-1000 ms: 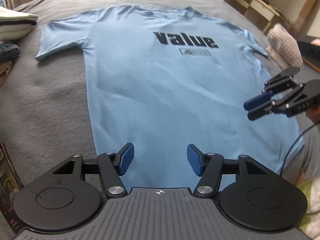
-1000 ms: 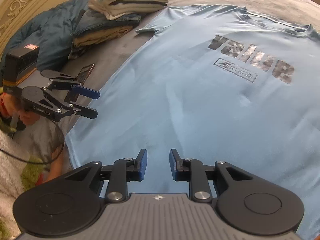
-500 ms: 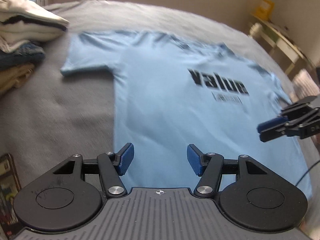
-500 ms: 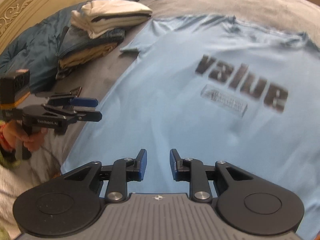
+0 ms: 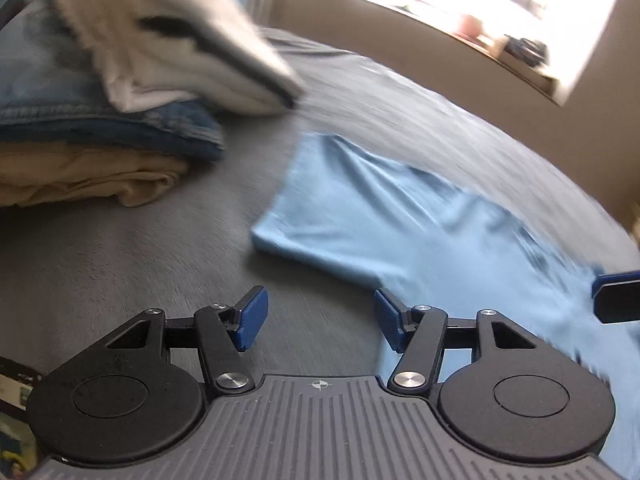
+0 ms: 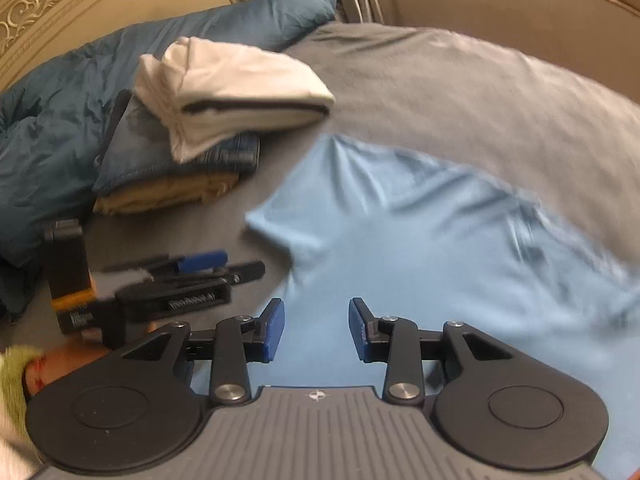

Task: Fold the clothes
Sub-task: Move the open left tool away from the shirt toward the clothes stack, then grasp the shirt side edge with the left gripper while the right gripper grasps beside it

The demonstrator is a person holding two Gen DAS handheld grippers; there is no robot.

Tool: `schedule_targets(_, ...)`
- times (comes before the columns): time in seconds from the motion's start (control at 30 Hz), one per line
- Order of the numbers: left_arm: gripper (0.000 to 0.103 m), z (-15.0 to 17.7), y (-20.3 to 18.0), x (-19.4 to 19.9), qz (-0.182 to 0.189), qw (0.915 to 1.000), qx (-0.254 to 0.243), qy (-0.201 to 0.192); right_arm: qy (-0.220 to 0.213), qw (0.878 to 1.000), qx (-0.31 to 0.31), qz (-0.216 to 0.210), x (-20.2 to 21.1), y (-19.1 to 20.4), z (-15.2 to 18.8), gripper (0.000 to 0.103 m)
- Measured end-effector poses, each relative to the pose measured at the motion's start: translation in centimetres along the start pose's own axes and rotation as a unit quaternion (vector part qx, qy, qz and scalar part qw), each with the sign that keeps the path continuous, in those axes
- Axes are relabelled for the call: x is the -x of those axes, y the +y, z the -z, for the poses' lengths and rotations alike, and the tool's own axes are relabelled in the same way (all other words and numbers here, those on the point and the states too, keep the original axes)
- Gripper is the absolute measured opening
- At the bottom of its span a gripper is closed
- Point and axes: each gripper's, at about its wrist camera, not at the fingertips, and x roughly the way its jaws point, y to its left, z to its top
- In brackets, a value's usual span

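Your light-blue T-shirt (image 6: pixel 420 264) lies flat on the grey bed (image 6: pixel 460 92), one short sleeve (image 5: pixel 320 208) spread toward the pile (image 6: pixel 192 128) of folded clothes; its print is only a blur here. Both views have swung toward that sleeve since a second ago, when the whole shirt showed. Your left hand-held gripper (image 5: pixel 318 322) hangs released over the bed, just beside the sleeve's edge. Your right hand-held gripper (image 6: pixel 316 330) has just been opening, nothing between its pads, above the shirt.
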Motion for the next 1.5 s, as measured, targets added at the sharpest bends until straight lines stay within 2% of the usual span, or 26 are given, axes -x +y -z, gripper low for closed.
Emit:
schedule_targets(0.07, 0.059, -0.6, 0.5, -0.9, -0.016, 0.9995, 0.025, -0.009, -0.004, 1.000, 0.000, 0.006, -1.3, 0.1, -2.2, 0.038)
schedule_targets(0.2, 0.059, -1.1, 1.3, -2.5, -0.031, 0.9977, 0.058, -0.016, -0.012, 0.999, -0.044, 0.023, -4.1, -0.6, -5.6, 0.038)
schedule_targets(0.43, 0.059, -0.7, 1.6, -2.8, -0.034, 0.9972, 0.061, -0.027, -0.025, 0.995, -0.094, 0.037, -8.1, -1.2, -9.4, 0.038)
schedule_targets(0.7, 0.057, 0.0, 1.7, -2.3, -0.029, 0.9964, 0.065, -0.046, 0.010, 0.995, -0.094, 0.041, -13.5, 0.3, -11.7, 0.039)
schedule_targets(0.87, 0.047, 0.2, 2.3, -2.2, -0.030, 0.9941, 0.085, -0.061, 0.045, 0.995, -0.076, 0.054, -17.5, 1.9, -13.5, 0.042)
schedule_targets(1.0, 0.041, 0.3, 2.6, -2.1, -0.028, 0.9925, 0.096, -0.070, 0.057, 0.994, -0.060, 0.068, -19.9, 2.9, -14.6, 0.044)
schedule_targets(1.1, 0.030, 0.4, 2.9, -2.1, -0.025, 0.9918, 0.099, -0.077, 0.066, 0.993, -0.049, 0.081, -21.4, 3.3, -15.2, 0.046)
schedule_targets(1.17, 0.023, 0.6, 3.1, -2.1, -0.020, 0.9913, 0.101, -0.081, 0.072, 0.992, -0.043, 0.092, -22.5, 3.6, -15.6, 0.054)
schedule_targets(1.23, 0.014, 0.7, 3.2, -2.0, -0.014, 0.9913, 0.100, -0.085, 0.078, 0.991, -0.040, 0.102, -23.6, 3.7, -15.8, 0.055)
schedule_targets(1.43, 0.003, 0.9, 2.8, -1.4, 0.000, 0.9917, 0.084, -0.097, 0.084, 0.988, -0.036, 0.128, -25.3, 4.2, -15.5, 0.054)
schedule_targets(1.47, 0.003, 0.9, 2.7, -1.1, 0.004, 0.9914, 0.081, -0.102, 0.082, 0.987, -0.034, 0.133, -25.4, 4.4, -15.4, 0.053)
schedule_targets(1.5, 0.003, 1.0, 2.6, -0.8, 0.010, 0.9912, 0.076, -0.108, 0.079, 0.987, -0.032, 0.139, -25.5, 4.5, -15.3, 0.045)
